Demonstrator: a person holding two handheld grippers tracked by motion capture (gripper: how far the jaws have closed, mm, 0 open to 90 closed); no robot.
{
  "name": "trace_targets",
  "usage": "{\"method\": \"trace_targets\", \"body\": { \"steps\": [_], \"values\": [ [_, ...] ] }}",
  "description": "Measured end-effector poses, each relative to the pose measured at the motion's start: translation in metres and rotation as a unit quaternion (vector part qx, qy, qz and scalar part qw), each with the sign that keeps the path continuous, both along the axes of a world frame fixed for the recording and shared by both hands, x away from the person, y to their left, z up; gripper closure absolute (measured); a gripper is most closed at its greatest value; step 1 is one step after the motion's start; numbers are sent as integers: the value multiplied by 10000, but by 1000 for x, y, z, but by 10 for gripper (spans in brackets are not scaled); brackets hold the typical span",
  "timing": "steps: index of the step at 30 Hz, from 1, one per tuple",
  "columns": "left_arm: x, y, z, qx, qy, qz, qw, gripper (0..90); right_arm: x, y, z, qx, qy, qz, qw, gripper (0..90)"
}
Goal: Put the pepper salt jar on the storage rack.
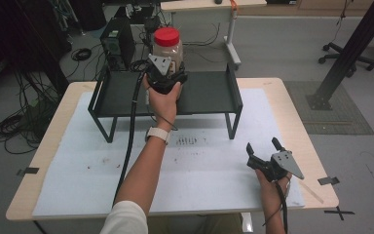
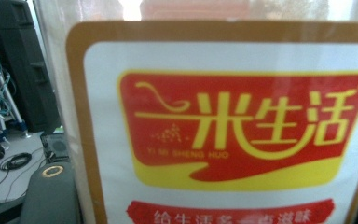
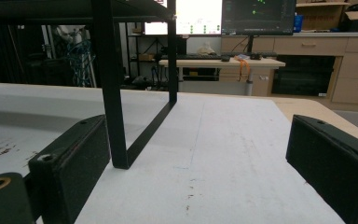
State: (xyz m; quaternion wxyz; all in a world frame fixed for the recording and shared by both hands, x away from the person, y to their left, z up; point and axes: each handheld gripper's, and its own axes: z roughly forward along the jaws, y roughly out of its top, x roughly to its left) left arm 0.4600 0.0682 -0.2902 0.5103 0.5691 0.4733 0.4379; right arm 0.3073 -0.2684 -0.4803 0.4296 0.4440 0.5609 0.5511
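Note:
A clear jar (image 1: pixel 168 45) with a red lid and brownish contents stands at the back edge of the black metal shelf (image 1: pixel 209 92). My left gripper (image 1: pixel 167 71) is pressed against the jar's front and appears shut on it. Its jaws are hidden in the high view by the hand and grey plate. In the left gripper view the jar's red and yellow label (image 2: pixel 223 116) sits very close to the camera. My right gripper (image 1: pixel 262 145) rests near the table's front right corner, open with nothing between its jaws (image 3: pixel 200 163).
The shelf stands on a white mat (image 1: pixel 214 165) over the wooden table (image 1: pixel 297 112); one black shelf leg (image 3: pixel 109 93) rises just ahead of my right gripper. A computer tower (image 1: pixel 118 43) and cables lie on the floor behind the table.

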Motion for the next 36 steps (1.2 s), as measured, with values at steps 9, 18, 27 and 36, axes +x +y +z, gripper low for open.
{"method": "trace_targets", "body": {
  "steps": [9,18,27,36],
  "values": [
    [0,0,0,9,-1,0,10000,233,0,0,0,0,0,2,10000,65],
    [-2,-1,0,74,-8,1,10000,153,0,0,0,2,8,-1,10000,65],
    [-3,-3,-1,126,-2,6,9999,63,0,0,0,-1,8,-2,10000,65],
    [-9,1,0,71,-39,33,10000,28,0,0,0,-4,7,-4,10000,65]
  ]
}}
